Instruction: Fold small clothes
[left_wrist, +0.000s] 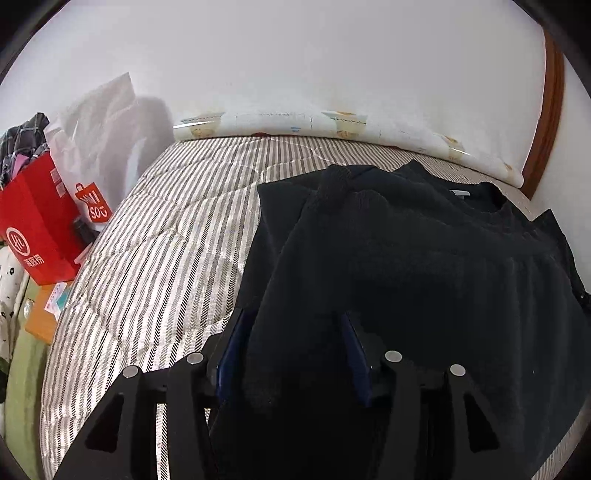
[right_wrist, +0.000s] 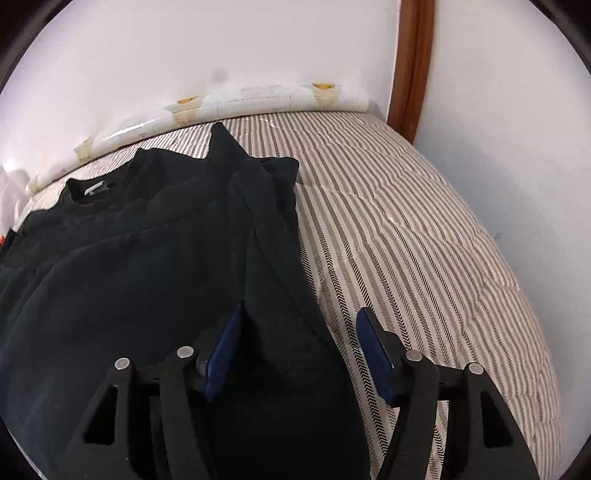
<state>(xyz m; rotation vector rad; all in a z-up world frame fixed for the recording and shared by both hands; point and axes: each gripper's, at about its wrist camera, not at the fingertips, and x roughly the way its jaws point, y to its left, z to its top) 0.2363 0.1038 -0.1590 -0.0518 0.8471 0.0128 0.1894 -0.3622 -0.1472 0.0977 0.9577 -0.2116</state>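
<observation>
Currently, scene: a black top (left_wrist: 424, 258) is lying on a bed (left_wrist: 166, 240) with a striped quilt, its collar pointing toward the white wall (left_wrist: 295, 55).
Top: it is lying partly folded, a knit sleeve cuff (left_wrist: 334, 184) resting across its chest in the left view; the collar label (right_wrist: 96, 189) is showing in the right view.
Left hand-held gripper (left_wrist: 291, 354): it is standing released, blue pads apart, with a fold of the top's left edge lying loose between them.
Right hand-held gripper (right_wrist: 299, 354): it is standing released too, jaws wide, straddling the top's right edge; one pad is over the fabric, the other over the quilt.
Beside the bed: a red bag (left_wrist: 37, 221) and a white bag (left_wrist: 99, 147) are standing at the left.
Corner: a brown wooden post (right_wrist: 413, 66) is running up the wall.
</observation>
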